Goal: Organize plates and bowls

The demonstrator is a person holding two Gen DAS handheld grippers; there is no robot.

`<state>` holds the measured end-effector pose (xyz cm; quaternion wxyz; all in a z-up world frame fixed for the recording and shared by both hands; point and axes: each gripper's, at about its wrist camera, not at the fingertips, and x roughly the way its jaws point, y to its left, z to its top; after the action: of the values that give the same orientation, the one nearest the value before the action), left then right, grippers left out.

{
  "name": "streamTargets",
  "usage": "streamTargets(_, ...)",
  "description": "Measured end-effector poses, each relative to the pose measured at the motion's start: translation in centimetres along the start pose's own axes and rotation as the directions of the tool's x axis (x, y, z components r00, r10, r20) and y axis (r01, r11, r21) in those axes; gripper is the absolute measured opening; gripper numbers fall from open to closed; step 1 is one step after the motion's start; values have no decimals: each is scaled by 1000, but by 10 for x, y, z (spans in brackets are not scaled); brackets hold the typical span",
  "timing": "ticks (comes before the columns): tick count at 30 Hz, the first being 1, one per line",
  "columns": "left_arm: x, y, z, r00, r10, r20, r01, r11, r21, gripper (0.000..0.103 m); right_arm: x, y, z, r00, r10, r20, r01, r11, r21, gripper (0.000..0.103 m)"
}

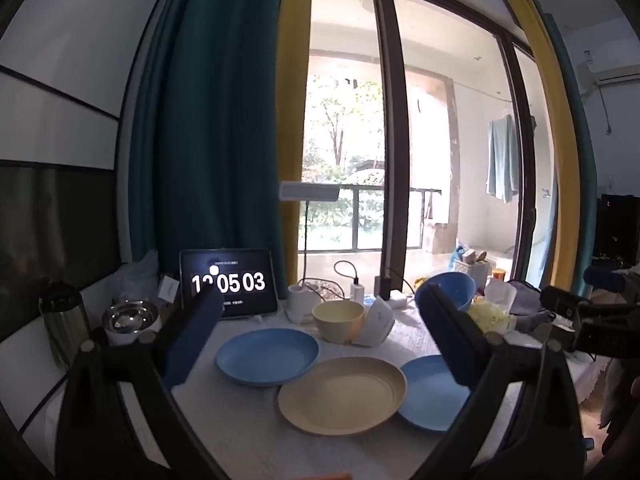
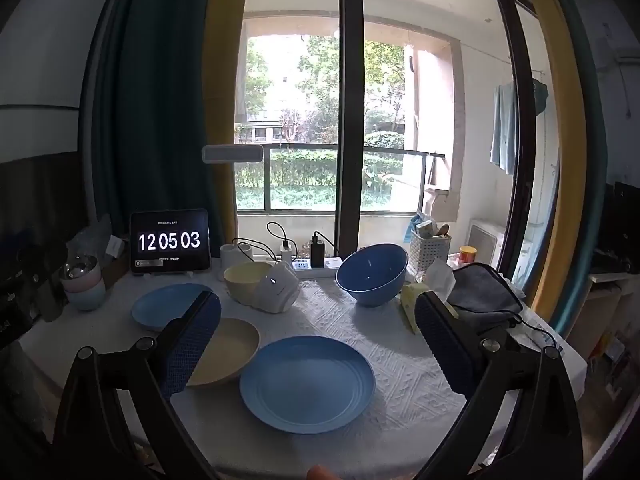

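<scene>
Left wrist view, stock on hand: one table under a white textured cloth, set before a tall window with teal and yellow curtains. Tablet, propped at the back left, showing a clock face. Cream plate, front centre, its rim touching or overlapping the left blue plate. Right blue plate, its near edge tucked under the cream one. Blue bowl, back right, tilted on its side. Cream bowl, upright, behind the plates, just beside a white box. Steel bowl, far left. Left gripper: jaws at full spread, nothing between them, above the plates. Right gripper: jaws likewise wide apart and empty, held over the right blue plate, with the blue bowl beyond.
</scene>
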<state>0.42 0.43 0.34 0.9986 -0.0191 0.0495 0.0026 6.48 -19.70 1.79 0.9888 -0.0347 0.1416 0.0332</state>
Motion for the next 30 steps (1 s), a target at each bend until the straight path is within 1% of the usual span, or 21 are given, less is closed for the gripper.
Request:
streamTargets(2, -1, 0, 0, 1000, 2, 4, -2, 1000, -1, 99, -2, -11, 5, 1000, 1, -7, -1, 1000, 7, 100)
streamTargets(12, -5, 4, 0, 1000, 16, 17, -16, 1000, -7, 99, -6, -7, 8, 1000, 2, 3, -2, 1000, 2, 100)
streamTargets(25, -4, 6, 3, 1000, 20, 21, -20, 1000, 4, 99, -3, -7, 10, 1000, 12, -10, -12, 1000, 8, 100)
streamTargets(28, -4, 9, 5, 999, 33, 31, -33, 999, -9, 99, 0, -9, 11, 1000, 12, -16, -12, 1000, 13, 100)
streamTargets(30, -4, 10, 4, 999, 34, 24, -34, 999, -22, 99, 0, -10, 11, 1000, 8, -14, -8, 1000, 16, 100)
